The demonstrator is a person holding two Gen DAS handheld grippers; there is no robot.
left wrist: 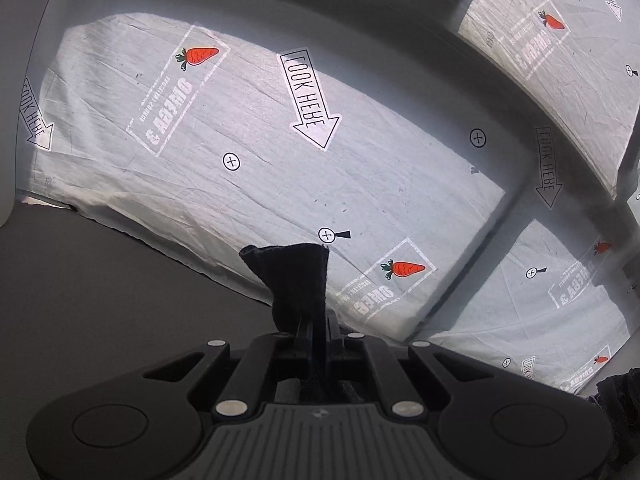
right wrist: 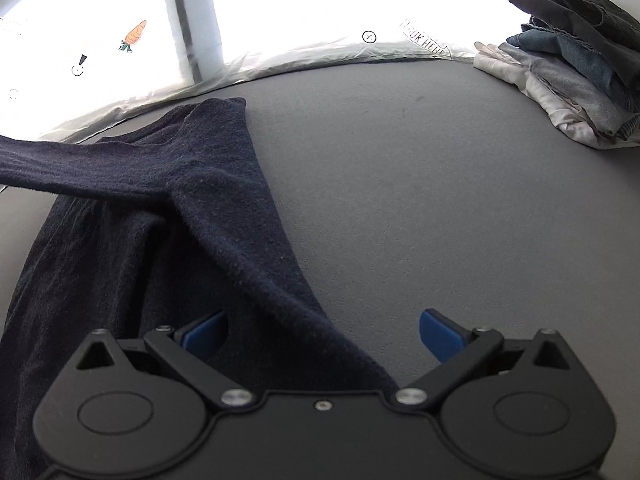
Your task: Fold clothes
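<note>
My left tongs (left wrist: 316, 320) pinch a tuft of the fuzzy navy garment (right wrist: 168, 200); my right tongs (right wrist: 324, 336) gape wide over its edge on the grey bench (right wrist: 420, 200). Beyond, folded clothes (right wrist: 572, 68) and carrot-printed sheeting (left wrist: 280, 140) reading mirrored "LOOK HERE".

From my station, the left gripper's (left wrist: 316, 320) fingertips were buried inside the bunched navy cloth (left wrist: 294, 280), so I could not see the pads. At 4 o'clock a scrap of dark fabric (left wrist: 616, 396) was cut by the frame edge. In the right wrist view, the navy garment (right wrist: 168, 216) ran off at 9 and 7 o'clock and under the gripper body. The window covering (right wrist: 300, 8) at 12 o'clock was blown out white. The clothes pile (right wrist: 576, 64) was clipped at 2 o'clock.
</note>
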